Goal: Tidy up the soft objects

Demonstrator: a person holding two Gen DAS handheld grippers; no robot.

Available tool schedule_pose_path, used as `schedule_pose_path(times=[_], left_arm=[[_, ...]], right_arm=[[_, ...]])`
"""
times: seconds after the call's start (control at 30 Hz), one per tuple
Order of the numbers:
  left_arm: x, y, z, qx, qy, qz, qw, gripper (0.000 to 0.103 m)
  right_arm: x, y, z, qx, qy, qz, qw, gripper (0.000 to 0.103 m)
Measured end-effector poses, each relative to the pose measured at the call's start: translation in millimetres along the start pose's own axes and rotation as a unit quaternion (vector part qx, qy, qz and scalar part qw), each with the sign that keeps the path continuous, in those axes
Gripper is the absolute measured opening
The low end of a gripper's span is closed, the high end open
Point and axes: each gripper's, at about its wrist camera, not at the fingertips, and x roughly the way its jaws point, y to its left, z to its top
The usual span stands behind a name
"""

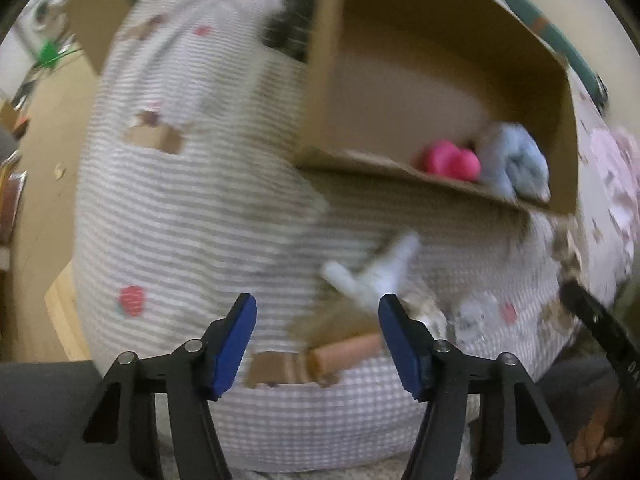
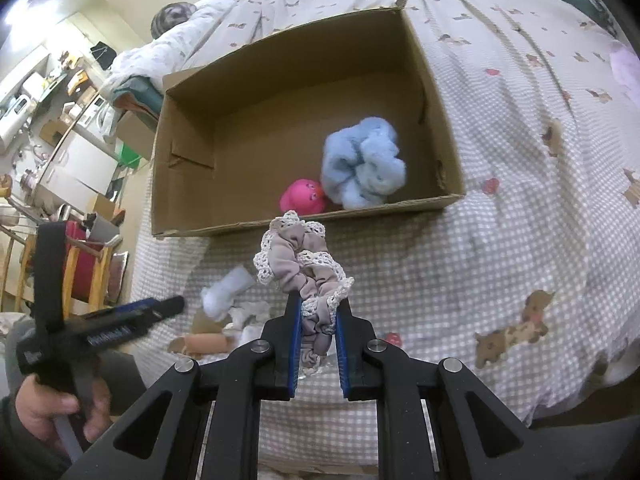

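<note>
A: The right gripper [image 2: 318, 320] has its fingers clamped on a beige scrunchie [image 2: 302, 268] with a lace edge. Most of the scrunchie stands out past the fingertips, clear of the bed [image 2: 500, 240]. The step in hand looks like the carry to the cardboard box [image 2: 248, 148].

B: Where is the box relative to those fingers?

A: Straight ahead of them, its near wall just beyond the scrunchie's far end. Inside, against that near wall, lie a pink toy [image 2: 303, 197] and a fluffy blue cloth [image 2: 362, 162], touching each other.

B: So what does the next move call for?

A: Probably lifting the scrunchie over the near wall and letting go above the bare floor of the box, to the left of the pink toy.

B: And the left gripper [image 1: 318, 328]?

A: Its fingers stand partly apart with nothing between them, pointing down at the bed. A white soft piece [image 1: 376, 268] lies just ahead of the right fingertip, and a tan roll [image 1: 344, 354] sits between the fingers lower down. The view is blurred, so which one it aims for cannot be told.
</note>
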Motion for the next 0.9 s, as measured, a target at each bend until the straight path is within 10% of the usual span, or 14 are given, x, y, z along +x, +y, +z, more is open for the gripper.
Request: schedule_pose_path(times=[0.5,0.67,0.9], left_arm=[[49.2,-21.0,-6.0,0.041,0.07,-0.01,0.9967,0.032],[36.1,-13.4,-10.9,0.031,0.052,-0.02,0.998,0.009],[-7.8,-8.6,-18.0,0.025,0.003,-0.057,0.998,0.008]], right_arm=[[6.9,-3.1,4.8,0.006,0.016,0.006,1.0,0.017],[7.3,-1.3,4.8,-0.001,0.016,0.003,1.0,0.017],[6.4,-15.3,3.8,0.013,0.017,-0.008,1.0,0.017]])
